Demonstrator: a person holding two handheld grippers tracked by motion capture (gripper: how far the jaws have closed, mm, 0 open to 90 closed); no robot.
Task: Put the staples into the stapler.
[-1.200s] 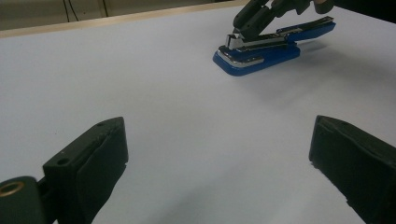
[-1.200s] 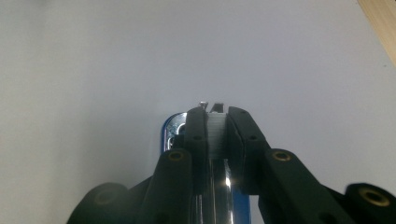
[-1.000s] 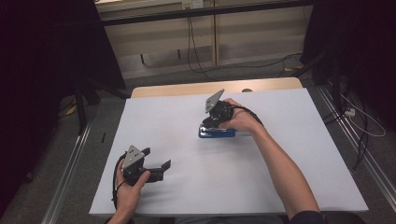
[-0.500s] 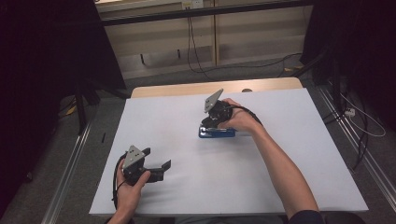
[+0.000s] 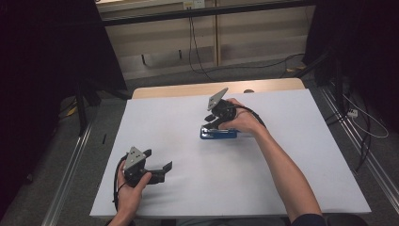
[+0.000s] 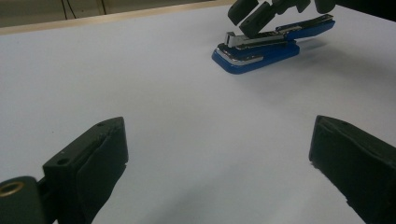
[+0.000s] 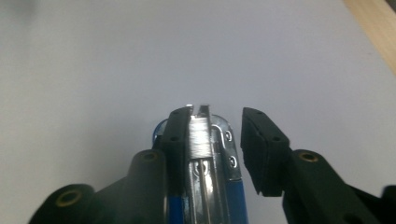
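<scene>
A blue stapler (image 5: pixel 220 134) with a silver metal top lies flat on the white table, a little beyond the middle. My right gripper (image 5: pixel 210 121) is tilted down over its front end and stands open. In the right gripper view the jaws straddle the stapler (image 7: pixel 205 154): the left jaw rests against the metal top, the right jaw stands a small gap off its side. My left gripper (image 5: pixel 159 159) is held low near the front left of the table, open wide with nothing between its fingers. From the left gripper view the stapler (image 6: pixel 261 49) lies ahead with the right gripper (image 6: pixel 250 14) over it.
The white table (image 5: pixel 282 160) has a wooden strip (image 5: pixel 188 89) along its far edge. Cables lie on the floor behind the table and to its right. Metal rails run along the floor on both sides.
</scene>
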